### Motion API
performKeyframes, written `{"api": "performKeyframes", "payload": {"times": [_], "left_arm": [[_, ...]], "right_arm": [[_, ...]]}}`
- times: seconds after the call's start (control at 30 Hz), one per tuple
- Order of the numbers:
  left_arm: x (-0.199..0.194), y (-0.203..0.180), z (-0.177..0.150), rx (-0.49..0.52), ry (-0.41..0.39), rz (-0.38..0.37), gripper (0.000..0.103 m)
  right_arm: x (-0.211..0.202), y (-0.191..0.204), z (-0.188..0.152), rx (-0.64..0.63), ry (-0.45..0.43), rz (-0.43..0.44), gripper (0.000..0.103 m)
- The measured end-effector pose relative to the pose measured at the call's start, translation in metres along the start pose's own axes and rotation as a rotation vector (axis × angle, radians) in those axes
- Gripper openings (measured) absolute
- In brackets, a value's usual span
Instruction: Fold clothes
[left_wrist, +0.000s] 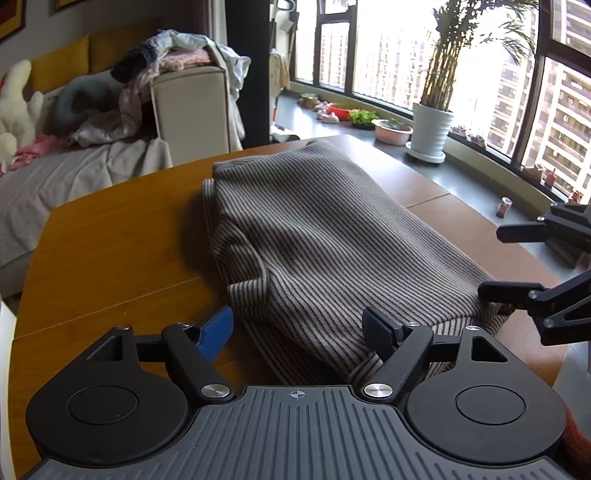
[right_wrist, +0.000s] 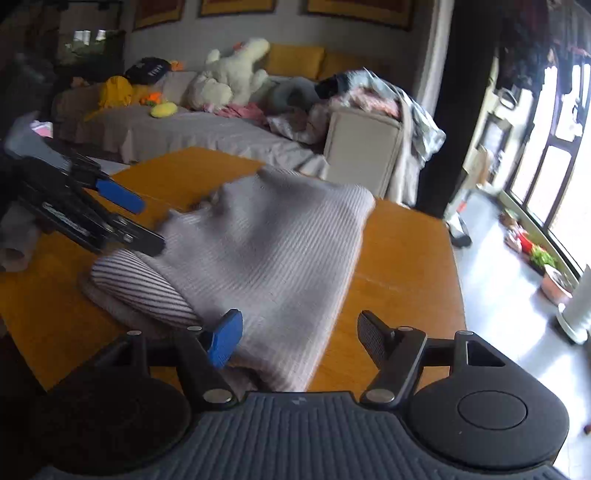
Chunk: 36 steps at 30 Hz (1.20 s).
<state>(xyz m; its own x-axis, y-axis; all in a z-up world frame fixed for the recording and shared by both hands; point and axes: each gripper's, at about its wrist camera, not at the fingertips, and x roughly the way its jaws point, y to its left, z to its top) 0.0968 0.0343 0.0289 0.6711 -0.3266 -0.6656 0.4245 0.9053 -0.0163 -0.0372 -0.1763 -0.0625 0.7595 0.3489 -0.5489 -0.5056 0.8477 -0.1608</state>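
Striped knit garment lying doubled on the wooden table

The table (left_wrist: 110, 240) is smooth wood; on it the ribbed, striped garment (left_wrist: 314, 236) lies in soft layers, seemingly mid-fold or folded. Beside its near edge, left gripper (left_wrist: 299, 328) and right gripper (right_wrist: 299, 332) fingers are spread, gripping nothing.

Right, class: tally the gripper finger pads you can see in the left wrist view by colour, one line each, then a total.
Blue pads: 1, on the left tool, namely
Black pads: 3, one on the left tool and two on the right tool, namely and
Total: 4
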Motion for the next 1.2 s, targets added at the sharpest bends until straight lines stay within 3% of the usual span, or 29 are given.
{"api": "performKeyframes", "payload": {"times": [0.13, 0.27, 0.33, 0.37, 0.5, 0.73, 0.8, 0.87, 0.97, 1.1, 1.2], "left_arm": [[-0.003, 0.000, 0.001, 0.006, -0.006, 0.005, 0.083], [-0.017, 0.003, 0.003, 0.028, -0.028, 0.016, 0.085], [-0.026, 0.006, 0.003, 0.041, -0.042, 0.018, 0.087], [-0.030, 0.008, 0.003, 0.048, -0.049, 0.018, 0.088], [-0.046, 0.014, -0.004, 0.083, -0.072, -0.006, 0.092], [-0.039, 0.008, -0.021, 0.154, -0.028, -0.095, 0.095], [-0.031, 0.000, -0.025, 0.192, -0.006, -0.095, 0.095], [-0.020, -0.009, -0.029, 0.231, 0.017, -0.076, 0.095], [0.000, -0.014, -0.029, 0.246, 0.045, -0.018, 0.095], [0.007, -0.001, -0.016, 0.119, 0.045, -0.012, 0.093], [0.003, 0.008, -0.006, 0.028, 0.031, -0.050, 0.093]], "right_arm": [[0.011, 0.044, 0.001, -0.176, 0.021, 0.125, 0.079], [0.036, 0.077, -0.005, -0.335, 0.045, 0.100, 0.078], [0.044, 0.082, -0.004, -0.342, 0.042, 0.075, 0.065], [0.046, 0.072, -0.003, -0.274, 0.051, 0.100, 0.055], [0.053, 0.036, 0.001, -0.002, 0.089, 0.197, 0.049], [0.064, -0.028, 0.007, 0.472, 0.152, 0.360, 0.048], [0.066, -0.032, 0.006, 0.474, 0.151, 0.361, 0.048], [0.067, -0.029, 0.009, 0.447, 0.147, 0.351, 0.048], [0.058, -0.013, 0.015, 0.301, 0.114, 0.290, 0.048], [0.029, 0.017, 0.008, 0.023, 0.030, 0.162, 0.082], [0.024, 0.032, -0.001, -0.147, 0.004, 0.064, 0.083]]}}
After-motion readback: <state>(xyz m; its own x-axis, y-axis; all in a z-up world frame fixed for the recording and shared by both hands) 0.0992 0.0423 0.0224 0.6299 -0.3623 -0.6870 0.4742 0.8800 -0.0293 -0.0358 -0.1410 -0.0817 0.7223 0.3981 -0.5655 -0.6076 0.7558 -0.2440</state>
